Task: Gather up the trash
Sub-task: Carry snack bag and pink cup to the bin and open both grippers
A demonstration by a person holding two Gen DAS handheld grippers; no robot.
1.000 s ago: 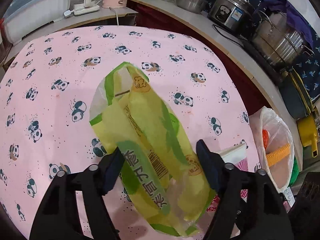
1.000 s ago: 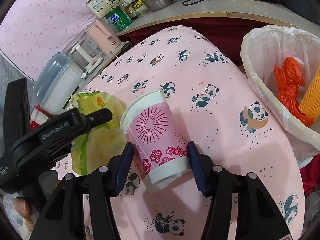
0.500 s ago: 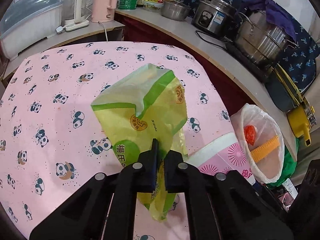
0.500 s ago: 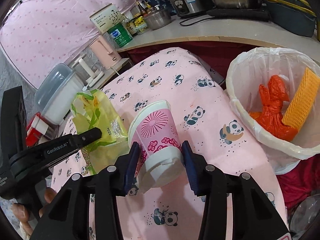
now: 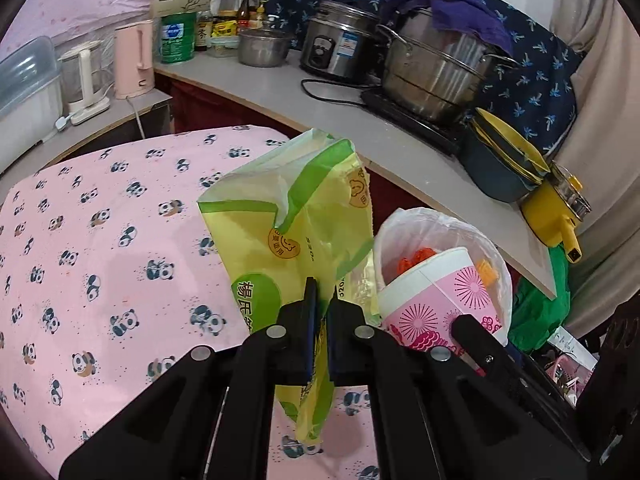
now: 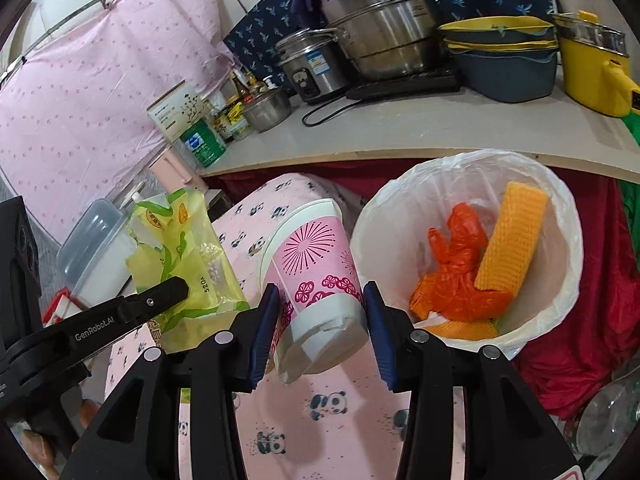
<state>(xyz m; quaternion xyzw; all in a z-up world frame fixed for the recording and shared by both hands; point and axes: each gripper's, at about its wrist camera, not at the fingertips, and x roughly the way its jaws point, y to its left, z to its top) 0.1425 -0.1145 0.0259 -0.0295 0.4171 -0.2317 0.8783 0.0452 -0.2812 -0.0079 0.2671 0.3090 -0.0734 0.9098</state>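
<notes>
Trash items in hand were two. The left gripper (image 5: 322, 300) was clamped flat on a yellow-green plastic wrapper (image 5: 296, 224), its jaws nearly meeting through the film at the wrapper's lower part. The right gripper (image 6: 318, 330) was closed around the base of a pink paper cup (image 6: 316, 264), pads pressing on either side near the white band. Both items were held off the tabletop (image 5: 100, 248), above its edge nearest the bin (image 6: 568, 240), the cup tilted with its mouth away from the camera.

Handling, as judged: the wrapper appeared light, limp and slick; it drooped below the jaws and folded above them, so a pinch well inside the film looked sounder than one at an edge. The cup appeared light and thin-walled, likely to crush under a hard squeeze; the stiffer base was the better hold.

View differences: the right wrist view showed the bin's contents plainly, an orange bag (image 6: 456, 276) and an orange-yellow netted piece (image 6: 512, 240), and the left gripper from the side. The left wrist view showed the cup's rim in front of the bin and hid most of the contents.
</notes>
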